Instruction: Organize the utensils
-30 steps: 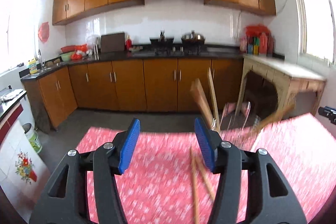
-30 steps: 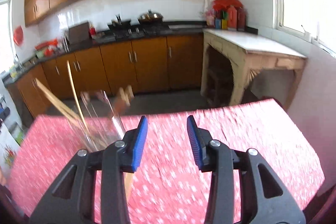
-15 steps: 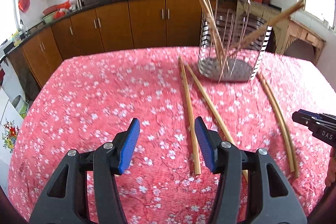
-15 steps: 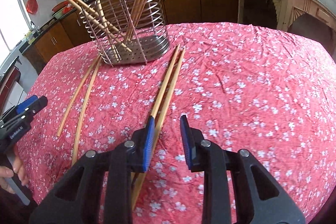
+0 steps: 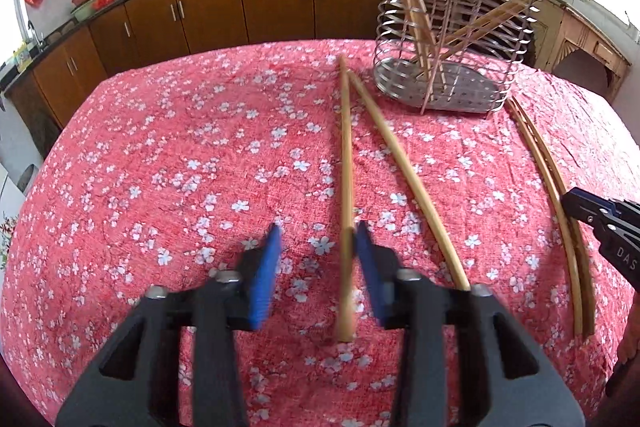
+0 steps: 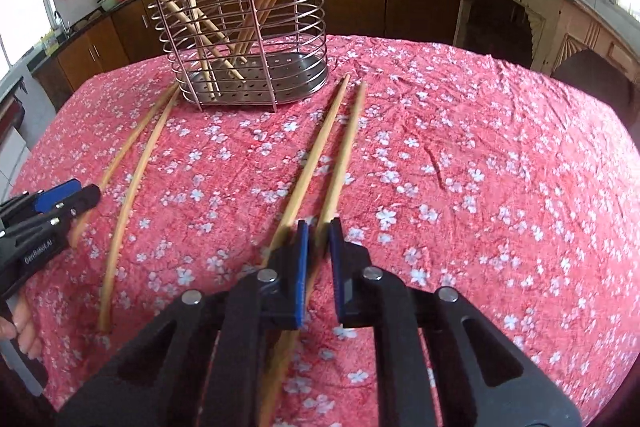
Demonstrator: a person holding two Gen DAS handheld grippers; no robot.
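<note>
- My right hand-held gripper (image 6: 318, 227) pinches one chopstick (image 6: 342, 163).
- My left hand-held gripper (image 5: 316, 239) has been closing around another chopstick (image 5: 346, 163), not yet pinching.
- I read "DAS" (image 5: 626, 258).

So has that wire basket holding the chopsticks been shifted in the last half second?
No. The wire basket stands at the same spot on the flowered cloth, with the loose chopsticks lying just before it.

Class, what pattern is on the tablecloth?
White blossoms on red tablecloth; clearest in the right wrist view.

Both tongs (image 5: 316, 259) (image 6: 318, 239) lower, jaws just narrowed around chopsticks (image 5: 346, 187) (image 6: 340, 163).
</note>
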